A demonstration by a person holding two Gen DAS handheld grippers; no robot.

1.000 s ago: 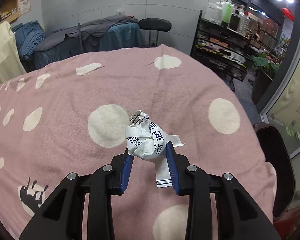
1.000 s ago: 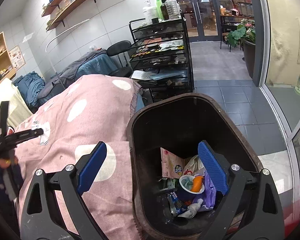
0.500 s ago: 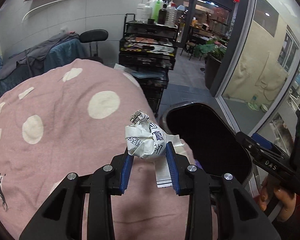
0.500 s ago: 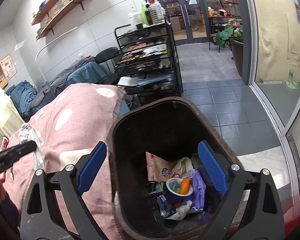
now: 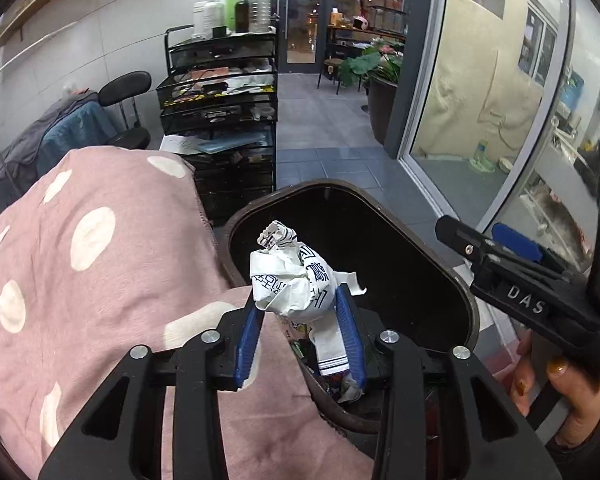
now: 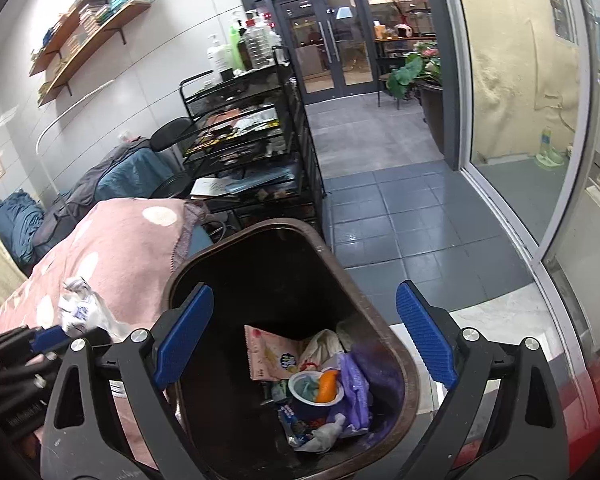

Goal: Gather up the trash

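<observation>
My left gripper [image 5: 300,328] is shut on a crumpled white printed paper wad [image 5: 292,280] and holds it over the near left rim of a dark brown trash bin [image 5: 432,248]. The wad [image 6: 78,308] and the left gripper [image 6: 56,336] also show at the left of the right wrist view. My right gripper [image 6: 304,332] is open and empty above the bin [image 6: 396,344], which holds wrappers, a cup and purple plastic [image 6: 320,384]. The right gripper [image 5: 512,248] shows at the right of the left wrist view.
A pink blanket with white dots [image 5: 80,264] covers the surface left of the bin. A black wire cart with bottles [image 5: 220,108] stands behind. Grey tiled floor [image 6: 392,208] and a glass wall [image 6: 520,100] lie to the right.
My left gripper has swung right with the paper wad, from over the blanket to over the bin's edge. The right gripper stays open over the bin, shifted slightly.
</observation>
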